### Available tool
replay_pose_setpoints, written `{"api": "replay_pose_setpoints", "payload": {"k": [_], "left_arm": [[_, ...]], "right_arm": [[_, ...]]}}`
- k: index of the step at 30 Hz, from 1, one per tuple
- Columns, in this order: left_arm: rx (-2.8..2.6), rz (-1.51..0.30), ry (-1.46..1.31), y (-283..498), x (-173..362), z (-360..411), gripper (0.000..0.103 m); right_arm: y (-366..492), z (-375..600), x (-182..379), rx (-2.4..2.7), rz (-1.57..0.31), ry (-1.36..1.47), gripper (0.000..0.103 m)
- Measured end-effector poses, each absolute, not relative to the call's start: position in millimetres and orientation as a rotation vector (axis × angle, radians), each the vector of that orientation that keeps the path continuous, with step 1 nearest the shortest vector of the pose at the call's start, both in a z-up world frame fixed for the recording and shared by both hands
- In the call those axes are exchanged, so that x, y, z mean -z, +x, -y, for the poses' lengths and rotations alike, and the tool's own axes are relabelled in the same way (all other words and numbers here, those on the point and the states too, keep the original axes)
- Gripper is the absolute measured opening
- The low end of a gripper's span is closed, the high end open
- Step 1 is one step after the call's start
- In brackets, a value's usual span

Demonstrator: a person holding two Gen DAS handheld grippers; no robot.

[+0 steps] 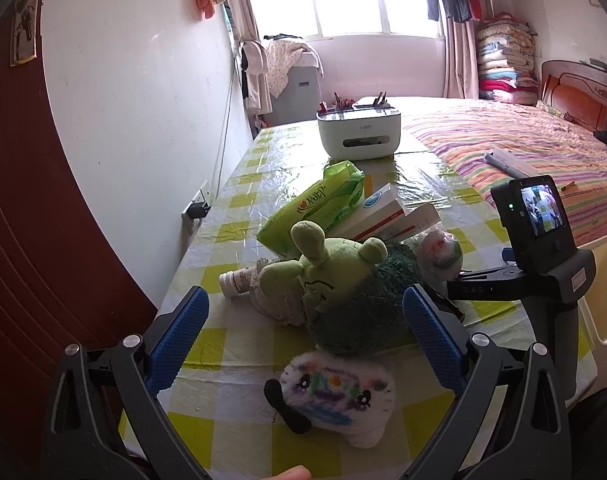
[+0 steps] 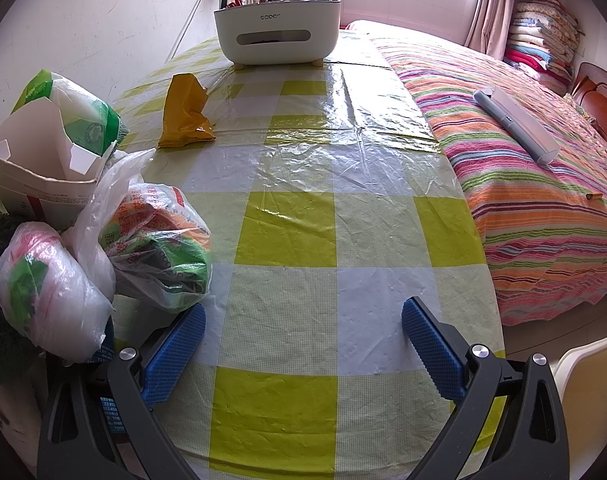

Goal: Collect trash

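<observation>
A pile lies on the checked tablecloth (image 2: 343,184). In the right wrist view a crumpled yellow wrapper (image 2: 185,114) rests far ahead, and plastic bags (image 2: 159,236) with coloured wrappers inside sit at the left, beside an open cardboard carton (image 2: 43,168). My right gripper (image 2: 303,326) is open over bare cloth, its left finger close to the bags. In the left wrist view my left gripper (image 1: 305,316) is open above a green plush toy (image 1: 327,276), with a white plush (image 1: 339,392) between its arms. A green tissue pack (image 1: 319,204), boxes (image 1: 387,216) and a small white bottle (image 1: 237,280) lie beyond.
A white organiser box (image 1: 359,132) stands at the table's far end. The white wall (image 1: 143,100) runs along the left, a bed with a striped cover (image 2: 523,184) along the right. The other gripper's camera body (image 1: 539,216) is at right. A cream chair edge (image 2: 587,380) shows.
</observation>
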State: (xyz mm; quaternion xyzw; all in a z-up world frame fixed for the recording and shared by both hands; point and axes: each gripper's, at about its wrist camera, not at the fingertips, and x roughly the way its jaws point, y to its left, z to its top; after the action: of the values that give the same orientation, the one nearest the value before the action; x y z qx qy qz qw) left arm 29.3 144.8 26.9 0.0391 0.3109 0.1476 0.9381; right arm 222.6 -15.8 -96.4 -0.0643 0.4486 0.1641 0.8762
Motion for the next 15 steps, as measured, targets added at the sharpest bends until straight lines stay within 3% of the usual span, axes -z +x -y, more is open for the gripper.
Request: {"api": "replay_pose_setpoints", "payload": {"k": [15], "left_arm": [[-0.285,-0.696,0.048,48,-16,-145,0.096]], "right_arm": [[222,15,97,-0.343,-0.936,-0.134,0.096]]}}
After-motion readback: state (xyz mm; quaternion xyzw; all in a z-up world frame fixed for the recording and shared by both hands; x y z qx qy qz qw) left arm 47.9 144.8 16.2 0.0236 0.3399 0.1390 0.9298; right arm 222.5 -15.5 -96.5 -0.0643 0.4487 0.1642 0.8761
